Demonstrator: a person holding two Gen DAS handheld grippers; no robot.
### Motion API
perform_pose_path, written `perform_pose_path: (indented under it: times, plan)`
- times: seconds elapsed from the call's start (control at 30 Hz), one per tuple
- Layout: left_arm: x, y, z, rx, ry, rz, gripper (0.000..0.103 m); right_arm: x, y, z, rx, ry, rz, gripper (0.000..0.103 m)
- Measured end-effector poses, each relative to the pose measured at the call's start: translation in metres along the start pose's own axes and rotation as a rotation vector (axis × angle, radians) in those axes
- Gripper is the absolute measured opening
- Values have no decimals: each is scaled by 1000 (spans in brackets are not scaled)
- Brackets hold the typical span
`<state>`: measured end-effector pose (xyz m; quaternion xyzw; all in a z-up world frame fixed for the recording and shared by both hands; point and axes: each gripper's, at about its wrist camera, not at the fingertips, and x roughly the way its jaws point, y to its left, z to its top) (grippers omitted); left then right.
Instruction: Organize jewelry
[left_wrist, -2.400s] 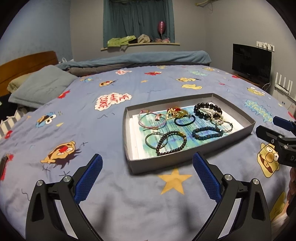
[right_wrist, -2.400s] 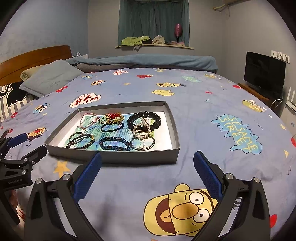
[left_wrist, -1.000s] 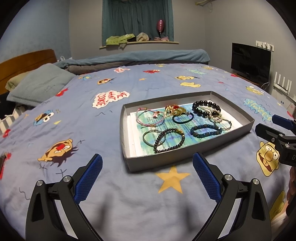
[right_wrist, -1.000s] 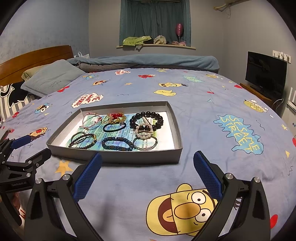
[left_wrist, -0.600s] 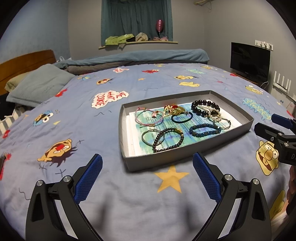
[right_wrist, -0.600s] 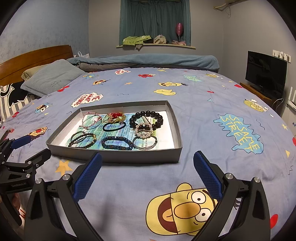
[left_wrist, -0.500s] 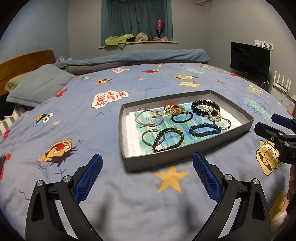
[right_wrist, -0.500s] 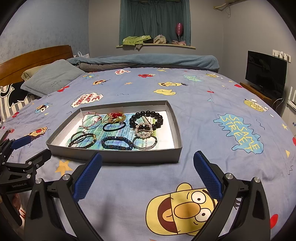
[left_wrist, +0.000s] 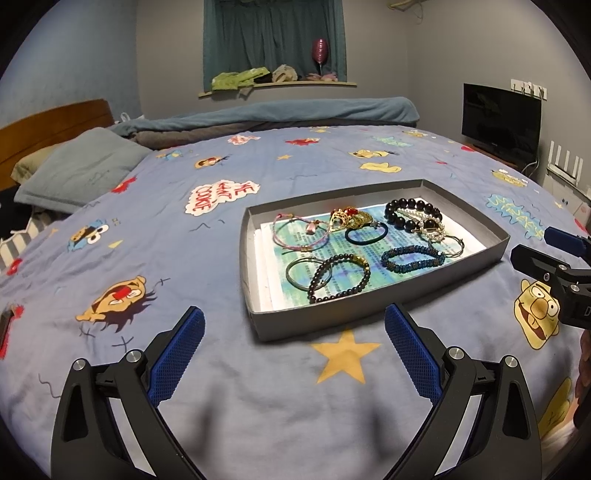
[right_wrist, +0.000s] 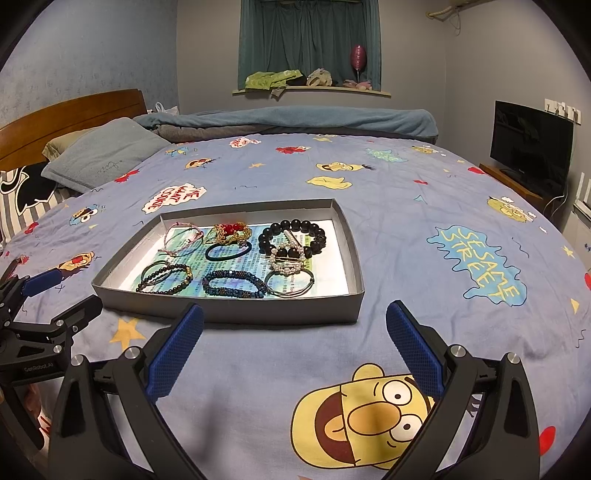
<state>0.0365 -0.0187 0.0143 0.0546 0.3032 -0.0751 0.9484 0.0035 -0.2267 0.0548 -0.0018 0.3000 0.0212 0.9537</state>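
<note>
Ahead of both tools (left_wrist: 293, 343) (right_wrist: 294, 339), jewelry tray (right_wrist: 229, 308)

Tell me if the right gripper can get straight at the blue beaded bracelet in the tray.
Probably yes. The right gripper is open and empty, just short of the tray's near wall. The blue beaded bracelet lies flat right behind that wall, uncovered; only the low wall must be cleared.

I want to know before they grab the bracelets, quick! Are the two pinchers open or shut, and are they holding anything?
Left gripper: open, holding nothing.
Right gripper: open, holding nothing.
</note>
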Motion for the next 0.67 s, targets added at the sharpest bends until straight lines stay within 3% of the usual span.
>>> perform_pose_path:
  times: [0.3, 0.67]
  plan:
    - [1, 2, 0, 20, -19, 17, 97, 3, -1, -3, 2, 6, 2, 98]
    - [7, 8, -2, -19, 26, 2, 97, 8, -5, -5, 14, 25, 2, 98]
